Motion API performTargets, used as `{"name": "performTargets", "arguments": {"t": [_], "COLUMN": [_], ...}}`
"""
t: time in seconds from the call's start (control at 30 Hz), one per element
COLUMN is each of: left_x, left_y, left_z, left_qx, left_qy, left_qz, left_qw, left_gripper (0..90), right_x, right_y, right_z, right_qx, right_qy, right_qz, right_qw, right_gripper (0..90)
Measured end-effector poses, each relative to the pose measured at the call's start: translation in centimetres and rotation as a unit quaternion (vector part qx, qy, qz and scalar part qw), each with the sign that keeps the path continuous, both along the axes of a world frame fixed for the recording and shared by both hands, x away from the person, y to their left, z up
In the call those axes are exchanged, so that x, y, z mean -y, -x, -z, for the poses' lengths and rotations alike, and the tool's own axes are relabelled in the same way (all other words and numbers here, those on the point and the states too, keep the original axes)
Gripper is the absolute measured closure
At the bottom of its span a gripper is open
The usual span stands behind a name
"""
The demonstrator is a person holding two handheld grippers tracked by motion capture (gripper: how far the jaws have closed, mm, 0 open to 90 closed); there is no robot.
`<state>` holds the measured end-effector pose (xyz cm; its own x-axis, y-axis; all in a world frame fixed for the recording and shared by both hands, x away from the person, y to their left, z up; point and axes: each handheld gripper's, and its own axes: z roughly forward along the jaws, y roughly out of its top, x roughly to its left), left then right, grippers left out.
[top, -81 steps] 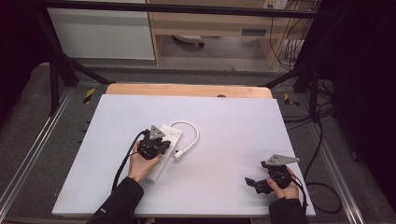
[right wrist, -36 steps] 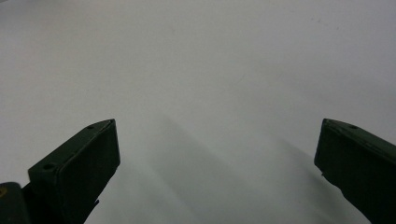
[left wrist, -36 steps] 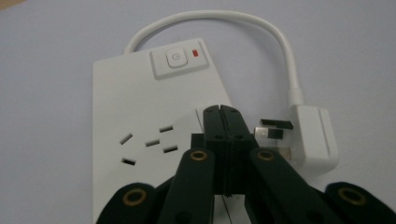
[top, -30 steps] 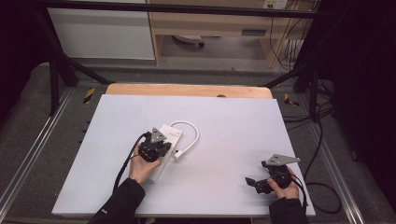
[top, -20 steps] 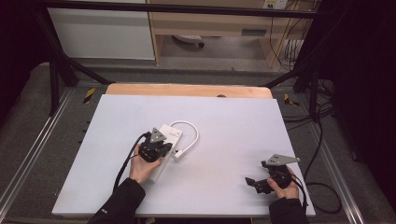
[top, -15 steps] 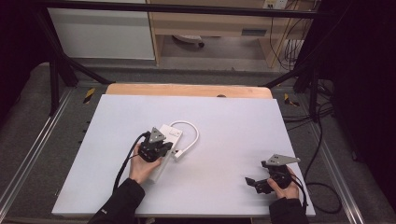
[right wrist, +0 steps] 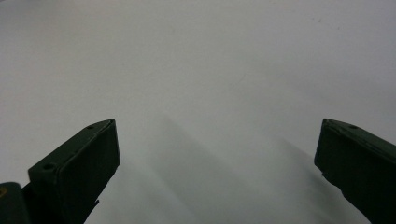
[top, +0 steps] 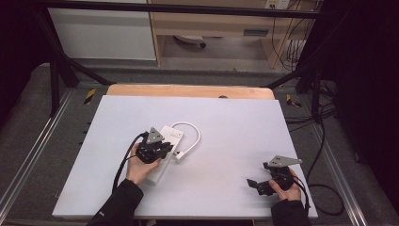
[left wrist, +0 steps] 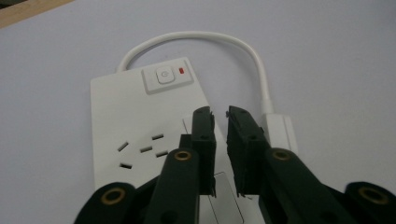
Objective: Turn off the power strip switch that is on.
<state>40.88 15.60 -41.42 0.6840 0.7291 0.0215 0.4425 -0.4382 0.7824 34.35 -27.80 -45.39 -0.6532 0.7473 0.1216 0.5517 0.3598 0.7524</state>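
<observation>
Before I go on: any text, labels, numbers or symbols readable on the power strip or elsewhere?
No words or numbers can be read.
Power symbol, a circle with a short stroke: on the switch button of the white power strip.
Beside it a plain red indicator, no lettering.

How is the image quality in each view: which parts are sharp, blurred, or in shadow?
High view: the white table is evenly lit, its surroundings dark. Left gripper view: the power strip and its cable are sharp, lit softly without glare. Right gripper view: the black jaws are slightly blurred and cast faint shadows on the table.

lab, metal frame (top: 56, 70), loose cables (top: 324, 141)
</observation>
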Motion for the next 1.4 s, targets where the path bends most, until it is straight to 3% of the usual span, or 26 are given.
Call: {"name": "performTargets", "arguments": {"t": [0.43,0.47,0.7,1.07,1.4], "left_x": [-0.9,-1.0,-2.0,-3.9,-5.2], "left_y": [0.2,0.3,0.7,1.7,2.6], "left_z": [-0.4,-0.5,-0.6,-1.0,-0.8], "left_qx": [-0.009,-0.010,-0.013,-0.010,-0.011], "left_qy": [-0.004,-0.004,-0.008,-0.017,-0.022], "left_qz": [-0.011,-0.011,-0.017,-0.032,-0.043], "left_qw": [0.9999,0.9999,0.9997,0.9993,0.9988], "left_gripper": [40.1,33.0,18.7,6.8,5.4], "right_x": [0.0,0.0,0.0,0.1,0.0], "right_y": [0.0,0.0,0.0,0.0,0.0], "right_z": [0.0,0.0,0.0,0.0,0.0], "right_qx": [0.001,0.000,0.001,0.001,0.002], "right_qy": [0.001,0.000,0.000,0.000,-0.001], "right_qz": [0.001,0.003,0.002,0.002,0.002], "right_qw": [1.0000,1.0000,1.0000,1.0000,1.0000], "right_gripper": [0.7,0.7,0.7,0.7,0.7]}}
